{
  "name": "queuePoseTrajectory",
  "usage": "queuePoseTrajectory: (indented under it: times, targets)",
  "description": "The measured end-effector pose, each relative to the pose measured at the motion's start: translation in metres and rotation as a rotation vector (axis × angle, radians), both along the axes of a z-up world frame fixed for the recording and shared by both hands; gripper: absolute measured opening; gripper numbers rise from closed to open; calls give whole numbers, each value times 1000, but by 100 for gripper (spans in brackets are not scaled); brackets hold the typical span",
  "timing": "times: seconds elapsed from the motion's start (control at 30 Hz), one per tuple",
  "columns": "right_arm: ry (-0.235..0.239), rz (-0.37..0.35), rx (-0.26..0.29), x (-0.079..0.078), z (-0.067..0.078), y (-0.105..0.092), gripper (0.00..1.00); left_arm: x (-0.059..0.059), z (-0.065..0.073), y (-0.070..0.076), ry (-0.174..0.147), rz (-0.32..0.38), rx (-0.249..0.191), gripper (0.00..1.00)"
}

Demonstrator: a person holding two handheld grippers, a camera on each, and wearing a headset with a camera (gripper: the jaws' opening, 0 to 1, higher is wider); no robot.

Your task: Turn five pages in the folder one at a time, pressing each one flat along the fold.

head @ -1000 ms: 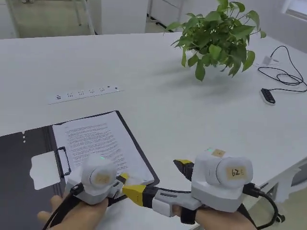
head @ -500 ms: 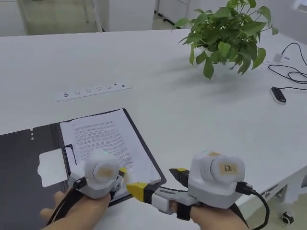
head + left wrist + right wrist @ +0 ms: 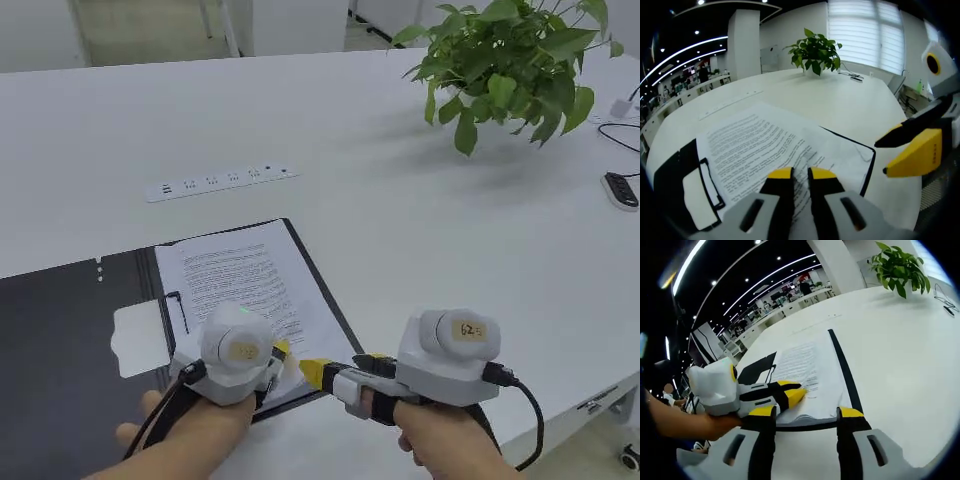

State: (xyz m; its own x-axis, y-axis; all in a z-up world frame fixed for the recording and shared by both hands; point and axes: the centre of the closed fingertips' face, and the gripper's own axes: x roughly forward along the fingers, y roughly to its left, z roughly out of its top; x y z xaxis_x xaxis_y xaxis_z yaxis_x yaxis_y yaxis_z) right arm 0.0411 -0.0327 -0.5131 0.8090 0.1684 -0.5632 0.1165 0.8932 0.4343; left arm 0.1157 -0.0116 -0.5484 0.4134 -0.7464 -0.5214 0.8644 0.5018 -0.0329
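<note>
Folder (image 3: 60, 330) lies open on the white table (image 3: 430, 220), close to its near edge, black inner cover spread to one side and a printed page (image 3: 245, 285) on top of the stack at the other. A metal clip (image 3: 175, 315) runs along the folder's fold, and a pale card (image 3: 138, 338) sits on the black cover just beside it. The left gripper (image 3: 278, 352) hangs over the folder's near end, its yellow-tipped jaws drawn almost together with only a slim gap, low over the bottom lines of print; whether they pinch any paper I cannot tell. The right gripper (image 3: 806, 412) is just off the folder's near right corner, jaws spread wide, nothing between them, aimed across the folder's near edge toward the left one. Beyond the folder's far edge lies a white power strip (image 3: 222, 181). Well apart from the folder, far right, stands a leafy potted plant (image 3: 510, 70), with a black device (image 3: 620, 190) on a cable near it.
</note>
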Motion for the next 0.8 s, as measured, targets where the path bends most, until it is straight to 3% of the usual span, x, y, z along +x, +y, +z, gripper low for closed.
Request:
queuePoseTrajectory:
  times: [0.27, 0.47, 0.67, 0.8]
  targets:
    - [74, -26, -17, 5, -22, -6, 36, 0, 0, 0, 1, 1, -3, 10]
    - [100, -43, -34, 5, -27, -10, 27, 0, 0, 0, 1, 2, -8, 10]
    - [121, -77, -16, 3, -30, -16, 18, 0, 0, 0, -3, 2, -13, 10]
    - [137, -58, -91, 0, -34, -19, 12, 0, 0, -1, -4, 3, -15, 10]
